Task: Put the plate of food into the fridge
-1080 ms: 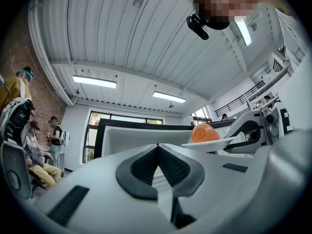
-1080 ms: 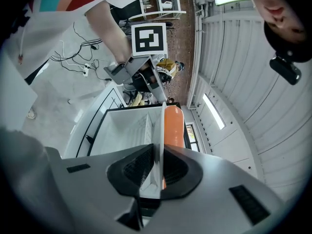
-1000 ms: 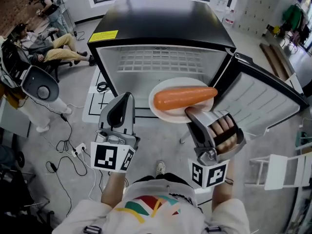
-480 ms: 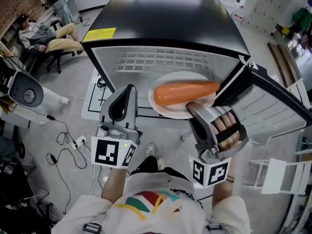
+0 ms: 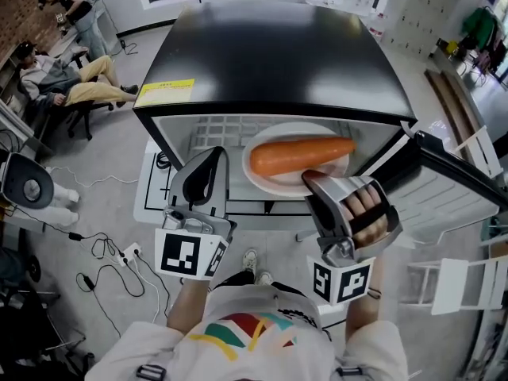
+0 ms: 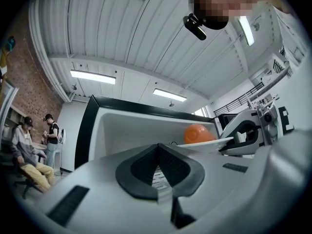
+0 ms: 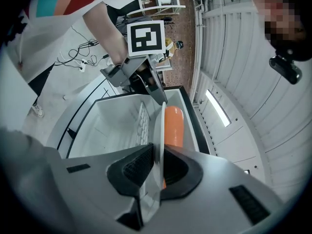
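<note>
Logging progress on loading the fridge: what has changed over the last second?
The right gripper carried the plate with its carrot forward, further into the open fridge. Unchanged: right gripper clamped on the plate's rim, left gripper shut and empty, fridge door open.

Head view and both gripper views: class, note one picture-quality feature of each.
Head view: wide-angle bulge, soft sheen on the fridge top. Left gripper view: fisheye, dark corners, bright ceiling lights, nearby jaws loom large. Right gripper view: fisheye too; plate rim sharp between the jaws.
</note>
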Motion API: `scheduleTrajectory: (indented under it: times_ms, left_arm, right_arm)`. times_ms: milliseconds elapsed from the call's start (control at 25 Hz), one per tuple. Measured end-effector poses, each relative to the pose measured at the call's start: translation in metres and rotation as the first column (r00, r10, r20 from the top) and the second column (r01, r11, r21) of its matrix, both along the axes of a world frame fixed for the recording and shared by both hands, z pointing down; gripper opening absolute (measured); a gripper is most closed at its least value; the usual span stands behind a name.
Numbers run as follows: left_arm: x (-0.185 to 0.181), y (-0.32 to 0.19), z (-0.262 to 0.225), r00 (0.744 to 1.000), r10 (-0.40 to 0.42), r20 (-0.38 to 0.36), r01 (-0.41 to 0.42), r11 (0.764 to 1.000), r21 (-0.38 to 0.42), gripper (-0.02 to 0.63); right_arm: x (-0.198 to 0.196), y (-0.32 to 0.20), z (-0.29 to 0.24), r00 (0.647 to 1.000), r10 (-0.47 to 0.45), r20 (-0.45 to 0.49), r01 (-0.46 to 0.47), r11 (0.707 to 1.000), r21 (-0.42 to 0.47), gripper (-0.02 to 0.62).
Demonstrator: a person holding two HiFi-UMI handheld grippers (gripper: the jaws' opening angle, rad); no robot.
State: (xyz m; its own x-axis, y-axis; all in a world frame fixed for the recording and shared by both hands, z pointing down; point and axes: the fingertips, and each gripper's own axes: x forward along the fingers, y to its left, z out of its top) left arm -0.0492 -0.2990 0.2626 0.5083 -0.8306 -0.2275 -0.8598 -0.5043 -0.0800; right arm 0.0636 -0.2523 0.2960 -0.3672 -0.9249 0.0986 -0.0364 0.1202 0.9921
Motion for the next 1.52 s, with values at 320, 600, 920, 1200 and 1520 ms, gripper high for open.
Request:
scheduleTrajectory:
  times_ms: [320, 600, 920, 1200, 1520]
  left_arm:
    - [-0.005, -0.032, 0.011, 0.996, 0.093, 0.005, -0.093, 0.996, -0.007, 0.006]
    - [-0.008, -0.05, 0.017, 0.993, 0.119, -0.006, -0.119, 0.992, -0.034, 0.006]
    - [0.002, -0.063, 0.024, 0.995, 0.103, 0.017, -0.102, 0.993, -0.052, 0.005]
    - [0.016, -0.07, 0.026, 0.996, 0.084, 0.009, -0.083, 0.994, -0.074, 0.006]
    - [0.019, -0.069, 0.026, 0.998, 0.069, 0.013, -0.068, 0.995, -0.073, 0.005]
  right_arm:
    - [-0.016, -0.049, 0.014, 0.997, 0.075, -0.016, -0.075, 0.997, -0.024, 0.034]
    - [-0.017, -0.081, 0.021, 0.994, 0.109, -0.022, -0.11, 0.991, -0.073, 0.034]
    - [-0.012, -0.104, 0.033, 0.994, 0.111, -0.009, -0.112, 0.986, -0.124, 0.035]
    - [-0.006, -0.114, 0.041, 0.996, 0.09, -0.017, -0.092, 0.982, -0.165, 0.038]
    - [-0.014, -0.125, 0.048, 0.996, 0.061, -0.064, -0.073, 0.973, -0.217, 0.04]
